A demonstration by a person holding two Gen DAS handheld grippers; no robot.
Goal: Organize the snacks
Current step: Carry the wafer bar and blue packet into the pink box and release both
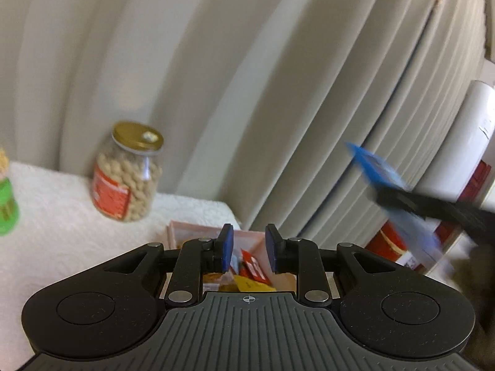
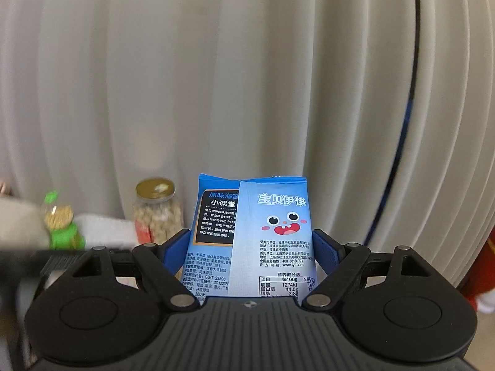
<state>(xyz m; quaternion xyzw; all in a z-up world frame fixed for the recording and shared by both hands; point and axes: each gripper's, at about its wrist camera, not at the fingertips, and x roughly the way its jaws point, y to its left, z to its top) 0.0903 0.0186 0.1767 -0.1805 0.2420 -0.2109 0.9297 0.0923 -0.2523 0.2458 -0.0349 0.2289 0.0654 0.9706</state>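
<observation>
The right gripper [image 2: 250, 247] holds a blue snack packet [image 2: 250, 235] upright between its blue pads, one pad against each side edge, so the jaws stand wide on the packet's width. The packet's back faces the camera: a cartoon face, printed Chinese text and a nutrition table. It is lifted in front of a pale pleated curtain [image 2: 247, 77] that fills the background of both views.

In the left wrist view the same packet [image 1: 376, 170] shows at the right edge, blurred, clamped in the dark fingers of the right gripper [image 1: 411, 204], up in the air beside the curtain folds.

The left gripper [image 1: 247, 249] has its jaws narrow with nothing between the pads. Just beyond and below its fingertips sits a pink box [image 1: 191, 232] with small snack sachets inside — red, yellow and orange ones [image 1: 253, 267] partly hidden by the gripper body.

The box rests at the edge of a table covered with a white fleecy cloth [image 1: 62, 216]. On that cloth, near the curtain, stands a glass jar of peanuts [image 1: 126, 176] with a gold lid and a red label; it leans in the fisheye view. Farther left, cut by the frame edge, is a green bottle [image 1: 7, 213]. Both also appear low at the left in the right wrist view — the jar [image 2: 156, 213] and the green bottle [image 2: 62, 222]

At the far right of the left view stand red and white packages [image 1: 476, 179], too blurred to read
</observation>
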